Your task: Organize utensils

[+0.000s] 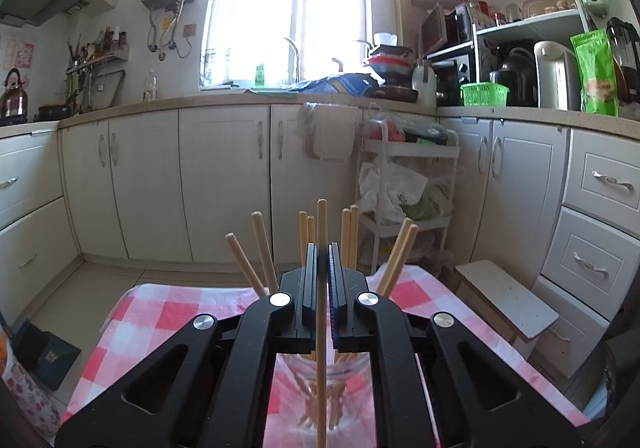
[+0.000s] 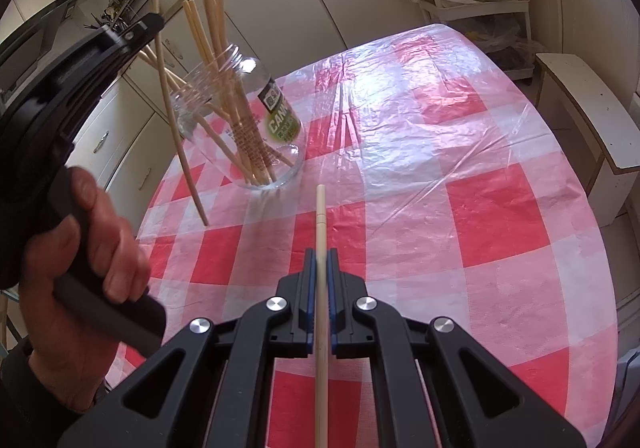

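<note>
A clear glass jar [image 2: 244, 116] with a green label stands on the red-and-white checked tablecloth [image 2: 460, 208] and holds several wooden chopsticks [image 2: 218, 44]. My left gripper [image 1: 322, 252] is shut on one chopstick [image 1: 321, 328], held upright beside the jar [image 1: 320, 388], whose chopstick tops [image 1: 348, 232] fan out behind the fingers. In the right wrist view that chopstick [image 2: 176, 136] hangs outside the jar with its tip near the cloth. My right gripper [image 2: 321, 258] is shut on another chopstick [image 2: 321, 232], pointing forward above the cloth just short of the jar.
A white cart [image 1: 408, 184] with bags and a low white stool [image 1: 504, 296] stand beyond the table's far right. Kitchen cabinets [image 1: 224, 176] run behind. The person's hand [image 2: 80, 260] on the left gripper's handle fills the left of the right wrist view.
</note>
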A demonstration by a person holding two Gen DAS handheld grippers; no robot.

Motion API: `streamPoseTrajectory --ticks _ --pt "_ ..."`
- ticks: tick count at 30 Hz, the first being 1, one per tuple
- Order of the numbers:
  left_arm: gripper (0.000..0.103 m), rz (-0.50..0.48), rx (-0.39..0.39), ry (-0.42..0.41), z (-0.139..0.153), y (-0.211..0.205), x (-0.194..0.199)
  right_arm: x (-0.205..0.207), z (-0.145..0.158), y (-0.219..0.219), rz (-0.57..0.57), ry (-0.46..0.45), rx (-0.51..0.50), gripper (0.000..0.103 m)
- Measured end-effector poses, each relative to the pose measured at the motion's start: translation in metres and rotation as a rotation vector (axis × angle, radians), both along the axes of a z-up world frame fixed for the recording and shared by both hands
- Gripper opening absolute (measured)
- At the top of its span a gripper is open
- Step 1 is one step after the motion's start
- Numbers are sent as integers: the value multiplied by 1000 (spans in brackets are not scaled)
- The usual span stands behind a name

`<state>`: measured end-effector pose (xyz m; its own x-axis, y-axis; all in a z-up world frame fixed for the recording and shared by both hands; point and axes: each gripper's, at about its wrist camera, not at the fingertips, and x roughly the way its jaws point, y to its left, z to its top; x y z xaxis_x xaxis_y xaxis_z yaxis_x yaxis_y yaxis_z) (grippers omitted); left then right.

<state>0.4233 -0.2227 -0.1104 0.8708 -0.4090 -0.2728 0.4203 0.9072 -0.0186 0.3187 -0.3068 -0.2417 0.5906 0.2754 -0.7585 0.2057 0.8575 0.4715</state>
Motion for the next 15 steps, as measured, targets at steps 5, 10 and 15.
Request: streamPoseTrajectory --ticks 5,10,15 --pt "7 -8 40 77 7 7 -12 -2 -1 -2 -15 -2 -6 6" --pt "36 42 29 178 24 28 -29 -6 -4 -7 -38 -6 5 6" --pt "47 95 -68 191 41 65 -50 -9 -6 -6 -42 -5 11 6"
